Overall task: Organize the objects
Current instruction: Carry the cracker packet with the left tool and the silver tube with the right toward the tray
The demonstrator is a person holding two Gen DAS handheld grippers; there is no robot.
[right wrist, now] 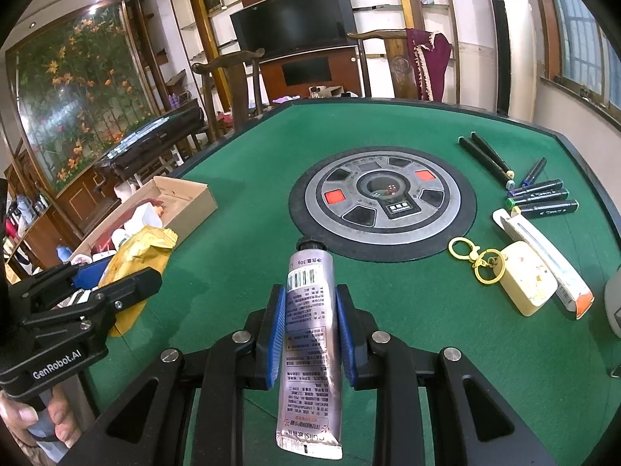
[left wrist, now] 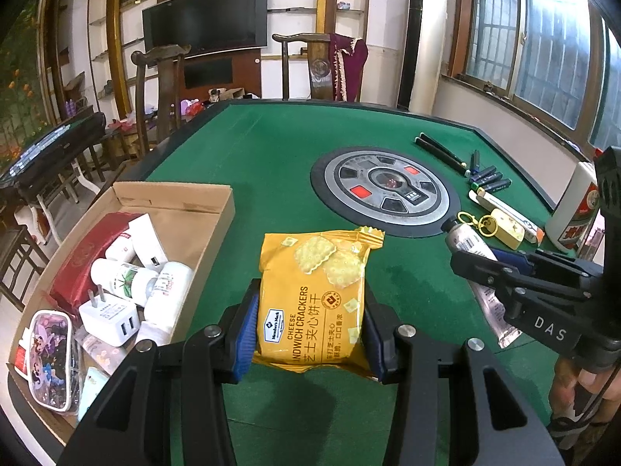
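Note:
My left gripper (left wrist: pixel 310 334) is shut on a yellow cheese cracker packet (left wrist: pixel 314 295), held over the green felt table (left wrist: pixel 271 155) just right of the cardboard box (left wrist: pixel 186 209). My right gripper (right wrist: pixel 310 334) is shut on a silver hand cream tube (right wrist: pixel 310 334) with its black cap pointing away. The tube and the right gripper also show at the right of the left wrist view (left wrist: pixel 516 272). The packet (right wrist: pixel 136 252) and the left gripper (right wrist: pixel 97 283) show at the left of the right wrist view, in front of the box (right wrist: pixel 182 198).
The box holds white bottles (left wrist: pixel 128 277), a white charger (left wrist: pixel 110 318), a red pouch (left wrist: pixel 85 260) and a cartoon case (left wrist: pixel 50 361). On the right lie markers (right wrist: pixel 539 194), a yellow keychain case (right wrist: pixel 524 279), a white tube (right wrist: pixel 543 260) and a white bottle (left wrist: pixel 578 209). A round console (right wrist: pixel 384 202) sits mid-table.

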